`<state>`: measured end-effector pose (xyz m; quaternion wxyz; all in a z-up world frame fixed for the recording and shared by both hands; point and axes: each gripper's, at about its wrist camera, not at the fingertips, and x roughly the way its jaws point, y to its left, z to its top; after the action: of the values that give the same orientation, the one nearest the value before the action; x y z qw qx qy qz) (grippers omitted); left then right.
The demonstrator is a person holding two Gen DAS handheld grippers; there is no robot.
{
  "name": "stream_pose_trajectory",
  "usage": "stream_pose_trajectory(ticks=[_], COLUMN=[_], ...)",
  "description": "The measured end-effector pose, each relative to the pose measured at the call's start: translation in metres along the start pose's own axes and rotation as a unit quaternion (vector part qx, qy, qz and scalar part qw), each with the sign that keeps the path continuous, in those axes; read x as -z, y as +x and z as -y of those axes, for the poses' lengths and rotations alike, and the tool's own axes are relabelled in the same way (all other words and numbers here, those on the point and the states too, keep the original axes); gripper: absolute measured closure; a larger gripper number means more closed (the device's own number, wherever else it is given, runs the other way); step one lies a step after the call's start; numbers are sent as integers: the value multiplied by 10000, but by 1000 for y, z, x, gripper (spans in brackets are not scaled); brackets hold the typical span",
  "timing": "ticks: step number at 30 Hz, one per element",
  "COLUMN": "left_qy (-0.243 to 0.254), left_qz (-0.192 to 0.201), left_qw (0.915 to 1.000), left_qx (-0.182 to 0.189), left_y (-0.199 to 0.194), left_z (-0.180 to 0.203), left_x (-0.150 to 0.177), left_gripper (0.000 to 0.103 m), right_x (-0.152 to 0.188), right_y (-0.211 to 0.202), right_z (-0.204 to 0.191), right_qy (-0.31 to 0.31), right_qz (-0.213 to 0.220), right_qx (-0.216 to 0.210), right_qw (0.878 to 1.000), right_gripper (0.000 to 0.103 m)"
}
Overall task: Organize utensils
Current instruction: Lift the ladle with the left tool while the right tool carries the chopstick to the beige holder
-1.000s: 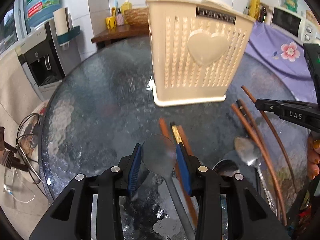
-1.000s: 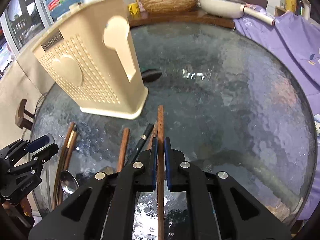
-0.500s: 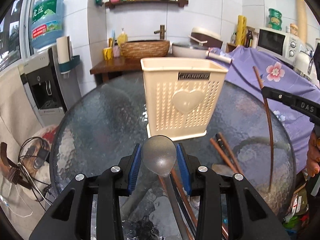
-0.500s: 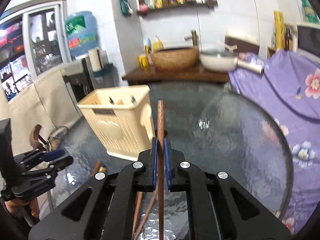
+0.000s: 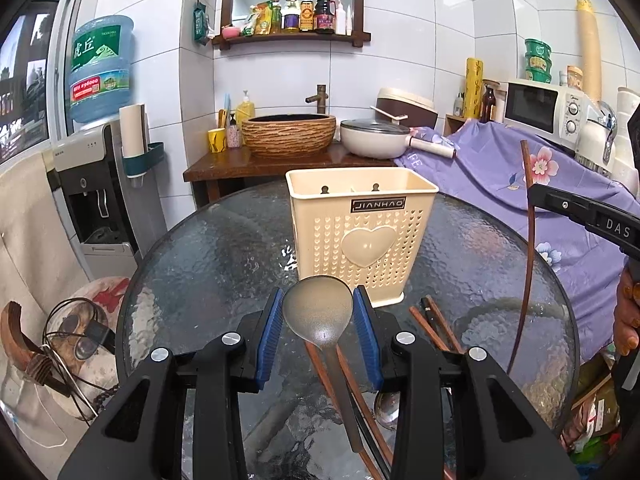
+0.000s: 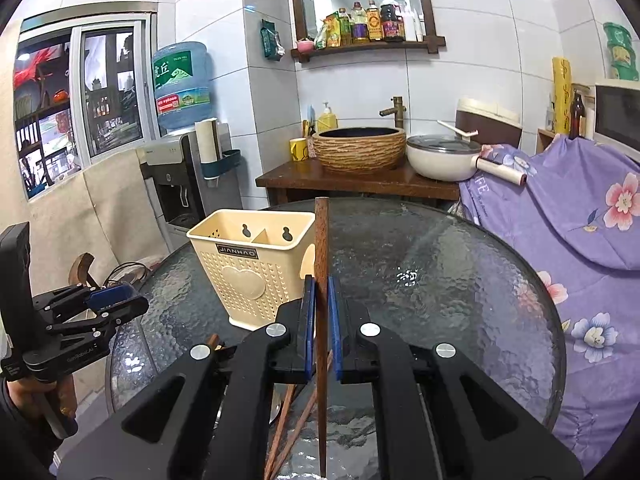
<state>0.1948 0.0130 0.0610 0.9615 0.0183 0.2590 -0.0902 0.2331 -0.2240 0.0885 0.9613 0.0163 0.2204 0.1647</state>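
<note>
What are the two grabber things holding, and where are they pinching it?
The left gripper pinches a metal spoon by the sides of its bowl. The right gripper pinches one brown chopstick around the middle of its length, thick end up.

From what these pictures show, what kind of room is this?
Most likely a home kitchen or dining corner. A microwave stands on the right, a lidded pot sits beside a basin under a tap, and a shelf of sauce bottles hangs on the tiled wall.

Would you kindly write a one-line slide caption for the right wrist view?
Right tongs grip a wooden chopstick upright beside the cream utensil holder on the glass table.
</note>
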Motion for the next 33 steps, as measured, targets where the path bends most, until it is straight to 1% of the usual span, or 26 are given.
stream_pose_trajectory(ticks=[9, 15, 18, 21, 24, 26, 29, 33], left_qy=[-53, 17, 4, 7, -30, -42, -74, -138], left_qz=[181, 255, 265, 337, 510, 639, 852, 1091], left_qw=[9998, 9996, 9994, 9990, 9983, 9974, 9955, 9933], left_qx=[98, 154, 235, 302, 297, 336, 410, 346], left_y=[-9, -8, -7, -8, -12, -16, -22, -18], left_z=[0, 3, 1, -1, -5, -6, -5, -5], left_x=[-11, -21, -31, -49, -68, -88, -115, -153], left_gripper=[68, 68, 68, 68, 68, 68, 68, 68], right_x=[-11, -26, -38, -53, -72, -89, -118, -160], right_y=[-16, -19, -19, -19, -20, -20, -20, -16], right_z=[-5, -11, -15, -18, -18, -18, -20, -20], right_qy=[-131, -206, -251, -295, -207, -106, -30, 121], right_qz=[205, 288, 302, 266, 262, 297, 437, 684], right_qx=[7, -96, -208, -401, -600, -773, -937, -955], right_qw=[9997, 9993, 9990, 9984, 9976, 9965, 9946, 9930], right_gripper=[95, 95, 96, 95, 95, 96, 96, 96])
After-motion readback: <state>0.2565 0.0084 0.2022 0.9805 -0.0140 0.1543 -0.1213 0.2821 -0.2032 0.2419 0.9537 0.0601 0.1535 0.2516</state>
